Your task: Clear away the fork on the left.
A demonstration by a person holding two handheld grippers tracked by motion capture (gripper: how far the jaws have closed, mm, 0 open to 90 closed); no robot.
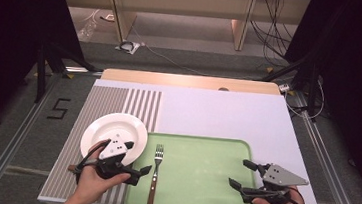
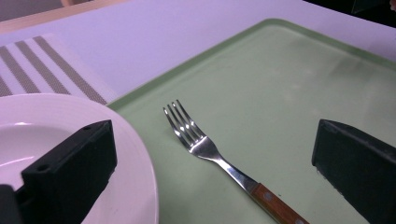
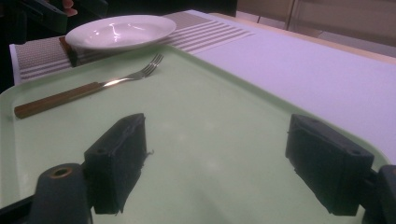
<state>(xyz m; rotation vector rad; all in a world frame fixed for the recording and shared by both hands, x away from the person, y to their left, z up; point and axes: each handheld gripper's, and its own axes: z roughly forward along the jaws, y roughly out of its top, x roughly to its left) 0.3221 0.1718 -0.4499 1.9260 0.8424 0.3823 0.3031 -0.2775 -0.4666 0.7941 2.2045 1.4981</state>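
A fork (image 1: 154,179) with a wooden handle lies on the left part of the green tray (image 1: 201,184), tines pointing away from me. A white plate (image 1: 111,130) sits on the striped placemat (image 1: 101,102), touching the tray's left edge. My left gripper (image 1: 138,158) is open, one jaw over the plate's rim (image 2: 140,168) and the other over the tray (image 2: 280,84), with the fork (image 2: 205,148) lying between them below. My right gripper (image 3: 215,140) is open and empty above the tray's right side (image 3: 210,107), facing the fork (image 3: 88,91) and plate (image 3: 116,30).
The placemat and tray rest on a white board (image 1: 218,110) over a wooden table. A small brown object (image 3: 67,51) lies by the plate's near edge; I cannot tell what it is. Dark stands, cables and floor surround the table.
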